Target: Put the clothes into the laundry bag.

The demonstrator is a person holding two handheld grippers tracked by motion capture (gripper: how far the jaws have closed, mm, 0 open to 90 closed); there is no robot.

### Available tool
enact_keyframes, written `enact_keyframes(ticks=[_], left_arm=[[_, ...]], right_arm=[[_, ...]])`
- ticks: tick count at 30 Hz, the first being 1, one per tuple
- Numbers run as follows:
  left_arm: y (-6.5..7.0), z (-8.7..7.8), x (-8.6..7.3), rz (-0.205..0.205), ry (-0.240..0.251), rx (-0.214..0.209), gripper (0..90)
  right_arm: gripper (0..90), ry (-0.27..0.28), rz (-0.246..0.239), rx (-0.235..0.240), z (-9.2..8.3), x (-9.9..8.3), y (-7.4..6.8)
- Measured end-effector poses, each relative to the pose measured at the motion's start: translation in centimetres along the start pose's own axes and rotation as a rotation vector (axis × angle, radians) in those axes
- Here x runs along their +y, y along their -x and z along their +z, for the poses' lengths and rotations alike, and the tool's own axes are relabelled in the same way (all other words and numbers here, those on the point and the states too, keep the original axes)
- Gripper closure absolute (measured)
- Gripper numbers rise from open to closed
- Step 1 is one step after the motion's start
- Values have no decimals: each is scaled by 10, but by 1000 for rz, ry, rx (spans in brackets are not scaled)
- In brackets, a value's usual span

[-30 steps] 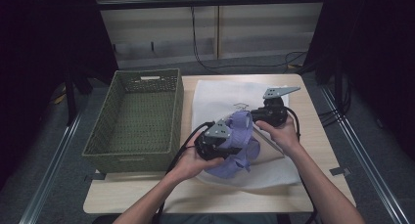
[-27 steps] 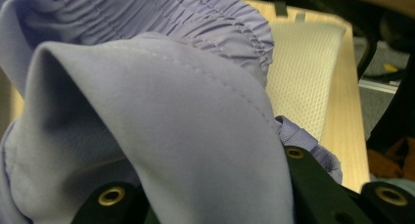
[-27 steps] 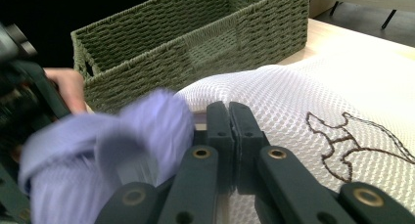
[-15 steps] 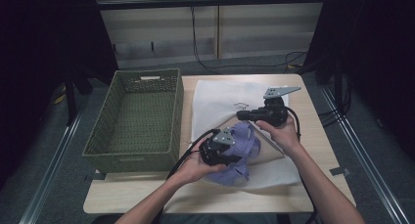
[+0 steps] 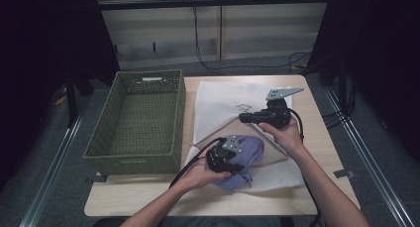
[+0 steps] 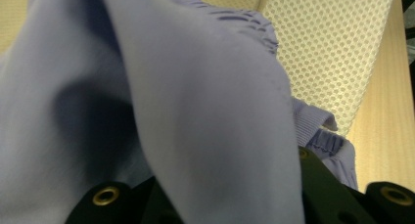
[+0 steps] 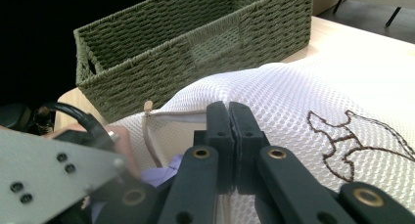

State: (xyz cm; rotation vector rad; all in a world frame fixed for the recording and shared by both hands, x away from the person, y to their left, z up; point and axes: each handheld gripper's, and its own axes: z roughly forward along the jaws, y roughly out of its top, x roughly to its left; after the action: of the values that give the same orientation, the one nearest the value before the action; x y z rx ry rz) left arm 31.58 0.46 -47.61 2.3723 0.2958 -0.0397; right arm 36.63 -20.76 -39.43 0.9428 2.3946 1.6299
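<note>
A white mesh bag (image 5: 223, 103) with a brown embroidered mark lies on the table. My right gripper (image 5: 243, 118) is shut on a fold of its upper layer (image 7: 303, 101) and holds it raised like a tent; in the right gripper view its jaws (image 7: 229, 121) meet on the mesh. A purple garment (image 5: 253, 148) lies bunched at the bag's near opening. My left gripper (image 5: 232, 160) is at the garment's left side with the cloth in its jaws. The left gripper view has purple fabric (image 6: 195, 111) running between the jaw bases, the tips hidden under it.
A green woven basket (image 5: 133, 163) stands to the left of the bag, nothing visible inside it; it lies beyond the bag in the right gripper view (image 7: 195, 43). Bare wooden table (image 5: 317, 118) shows to the right. Cables trail from both grippers.
My left gripper has sunk and drawn toward the table's near edge with the purple garment. The right gripper has kept still, holding the mesh up.
</note>
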Motion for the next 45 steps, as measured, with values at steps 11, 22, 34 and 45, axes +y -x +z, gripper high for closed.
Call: enact_keyframes(ticks=[11,22,34,45], left_arm=[[4,5,-1,-19,26,20,595],[2,-20,-2,-58,83,2,340],[14,-65,-19,-75,189,3,335],[28,-65,-35,-37,168,-40,462]], right_arm=[[890,-11,0,6,2,-1,0],[889,-15,-4,14,1,-1,1],[888,-34,-7,20,1,-1,0],[890,-47,-15,20,0,-2,-2]])
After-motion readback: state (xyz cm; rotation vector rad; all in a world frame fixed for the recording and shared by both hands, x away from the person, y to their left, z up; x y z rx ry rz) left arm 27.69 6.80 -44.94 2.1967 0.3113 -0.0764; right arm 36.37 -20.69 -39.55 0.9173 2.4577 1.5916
